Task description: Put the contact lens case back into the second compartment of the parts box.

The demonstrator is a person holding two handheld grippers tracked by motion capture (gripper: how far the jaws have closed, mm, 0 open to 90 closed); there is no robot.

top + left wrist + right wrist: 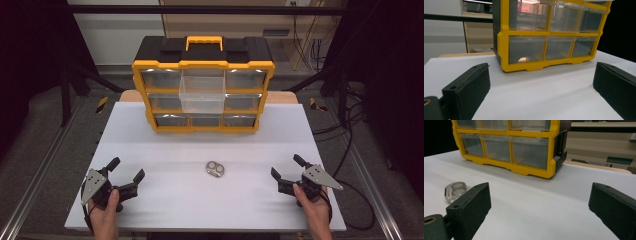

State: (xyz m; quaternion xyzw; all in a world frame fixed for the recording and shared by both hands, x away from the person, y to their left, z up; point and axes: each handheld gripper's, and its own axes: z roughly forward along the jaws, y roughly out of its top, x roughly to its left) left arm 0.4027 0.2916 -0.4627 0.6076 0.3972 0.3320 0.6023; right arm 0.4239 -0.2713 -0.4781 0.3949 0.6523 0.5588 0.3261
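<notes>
Yellow-framed organiser: a drawer cabinet (203, 90) with a black body and a yellow carry handle is standing upright at the far side of the white table (150, 200), its clear drawers facing the person, probably so the drawers can be reached from the front.
Pulled-out drawer: the middle drawer (202, 95) is sticking out towards the person and looking empty, which I judge is meant to leave it ready to take something.
Other drawers: they are sitting pushed in; any contents are too unclear to tell.
Small case: a clear little case (215, 169) with two round pale pieces inside is lying flat on the table between the two grippers, well apart from the cabinet and touching neither claw.
Left gripper (126, 169): it is resting near the table's front-left edge, jaws spread wide and gripping nothing.
Right gripper (287, 167): it is waiting at the front right, jaws spread wide and gripping nothing, pointing towards the cabinet with the case off to its left.
</notes>
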